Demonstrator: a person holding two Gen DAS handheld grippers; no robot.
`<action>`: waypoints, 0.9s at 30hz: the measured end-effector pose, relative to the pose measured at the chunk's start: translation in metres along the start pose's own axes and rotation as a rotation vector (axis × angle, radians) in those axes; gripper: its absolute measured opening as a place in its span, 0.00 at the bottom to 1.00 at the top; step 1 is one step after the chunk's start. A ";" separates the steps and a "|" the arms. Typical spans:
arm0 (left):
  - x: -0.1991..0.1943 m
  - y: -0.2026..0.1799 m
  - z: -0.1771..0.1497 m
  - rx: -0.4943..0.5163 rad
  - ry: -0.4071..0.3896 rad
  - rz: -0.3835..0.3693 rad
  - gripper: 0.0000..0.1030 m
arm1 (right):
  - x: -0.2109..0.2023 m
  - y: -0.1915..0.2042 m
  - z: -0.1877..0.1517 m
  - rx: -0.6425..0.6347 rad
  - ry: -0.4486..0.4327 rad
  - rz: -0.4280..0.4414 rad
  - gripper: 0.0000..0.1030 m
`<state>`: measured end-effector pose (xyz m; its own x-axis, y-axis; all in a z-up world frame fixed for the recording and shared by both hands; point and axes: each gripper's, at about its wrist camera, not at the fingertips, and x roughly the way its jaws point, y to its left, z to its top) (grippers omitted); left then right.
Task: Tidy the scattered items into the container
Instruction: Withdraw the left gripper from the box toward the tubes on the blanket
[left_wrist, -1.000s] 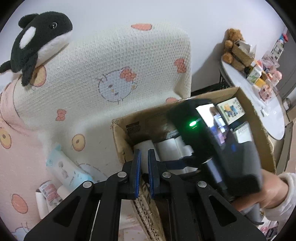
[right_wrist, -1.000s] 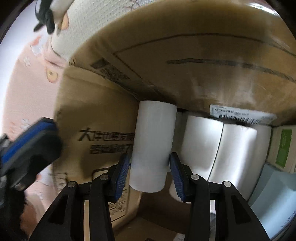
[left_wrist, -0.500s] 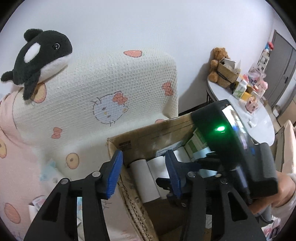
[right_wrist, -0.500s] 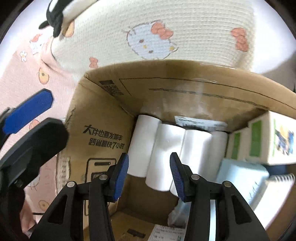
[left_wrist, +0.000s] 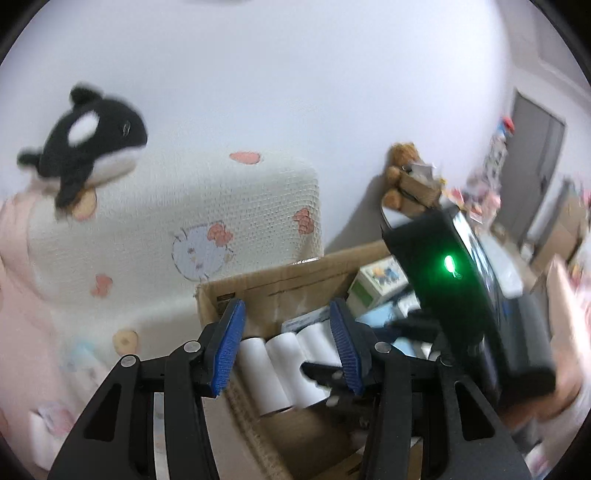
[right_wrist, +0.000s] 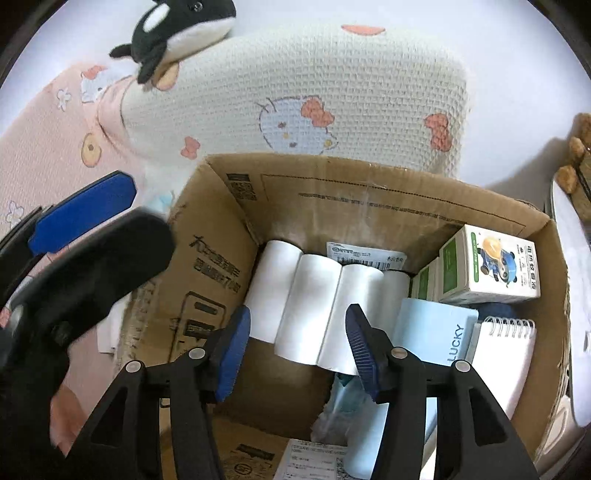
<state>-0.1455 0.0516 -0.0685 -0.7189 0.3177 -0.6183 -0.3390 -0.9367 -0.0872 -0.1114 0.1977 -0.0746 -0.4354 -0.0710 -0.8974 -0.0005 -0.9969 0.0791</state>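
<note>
We see the white paper rolls (right_wrist: 314, 295) standing side by side against the far left wall inside the cardboard box (right_wrist: 332, 177), next to the green-and-white cartons (right_wrist: 491, 264), a light blue "LUCKY" pouch (right_wrist: 436, 332) and a spiral notepad (right_wrist: 506, 354). We judge the rolls light, smooth and easily dented, best taken across the middle of the barrel with gentle pressure. The right claw (right_wrist: 299, 350) hangs over the box, jaws spread wide, holding and touching nothing. The left claw (left_wrist: 286, 347), likewise wide open and empty, hovers above the box's near left corner.
</note>
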 end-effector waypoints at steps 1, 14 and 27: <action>-0.005 0.000 0.001 0.023 -0.007 0.032 0.50 | -0.004 0.008 0.000 -0.015 -0.010 -0.019 0.49; -0.125 0.113 -0.032 -0.201 -0.180 0.303 0.51 | -0.047 0.105 -0.001 -0.323 -0.269 -0.254 0.57; -0.180 0.194 -0.086 -0.455 -0.129 0.426 0.57 | -0.054 0.193 0.010 -0.426 -0.258 -0.007 0.60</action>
<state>-0.0294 -0.1995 -0.0414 -0.8106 -0.1085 -0.5755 0.2646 -0.9445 -0.1947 -0.0970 0.0097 -0.0064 -0.6455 -0.1073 -0.7561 0.3407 -0.9266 -0.1593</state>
